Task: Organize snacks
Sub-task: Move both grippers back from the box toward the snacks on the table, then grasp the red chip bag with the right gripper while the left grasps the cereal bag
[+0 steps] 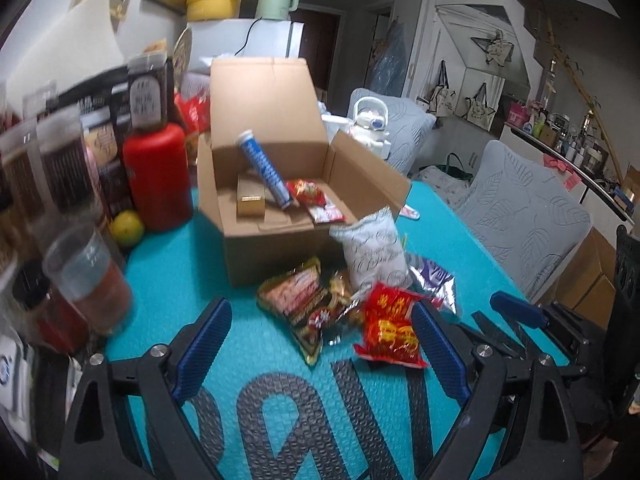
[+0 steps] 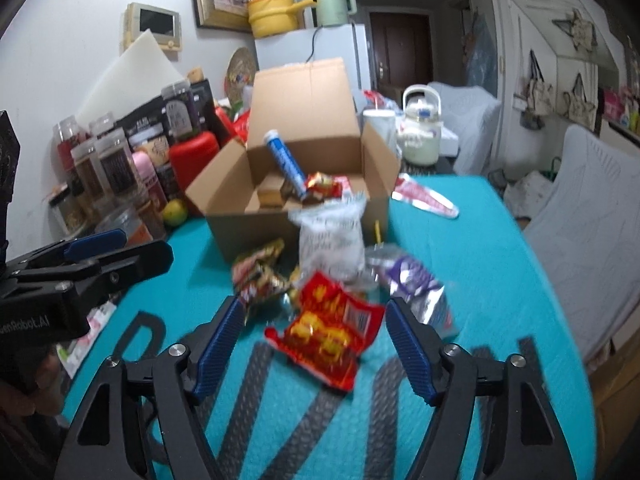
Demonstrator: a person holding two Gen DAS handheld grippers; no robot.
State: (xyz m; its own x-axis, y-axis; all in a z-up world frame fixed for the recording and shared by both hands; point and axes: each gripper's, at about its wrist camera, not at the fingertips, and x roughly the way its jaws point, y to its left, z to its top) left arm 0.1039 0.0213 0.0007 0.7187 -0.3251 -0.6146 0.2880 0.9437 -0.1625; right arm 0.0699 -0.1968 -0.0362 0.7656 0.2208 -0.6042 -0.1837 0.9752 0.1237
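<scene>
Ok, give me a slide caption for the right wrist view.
Open right gripper poised over a red snack packet on the teal mat, before a half-filled cardboard box.

Cardboard box (image 1: 276, 248): you have one, open, at centre frame.
Snack packets outside the box: you can count four or so in the blurred heap at lower centre. These are a red packet (image 1: 390, 330), a white pouch (image 1: 374, 256), a silver-purple packet (image 1: 434, 280) and a dark red-and-gold packet (image 1: 296, 300).
Items inside the box: three. You see one blue tube (image 1: 262, 170), one gold carton (image 1: 251, 199) and one red packet in the box (image 1: 307, 192).
Red canister (image 1: 158, 176): one, left of the box.
Green fruit (image 1: 127, 228): one, at centre left.
Clear jars: you can make out several at the left edge, too blurred to count.
</scene>
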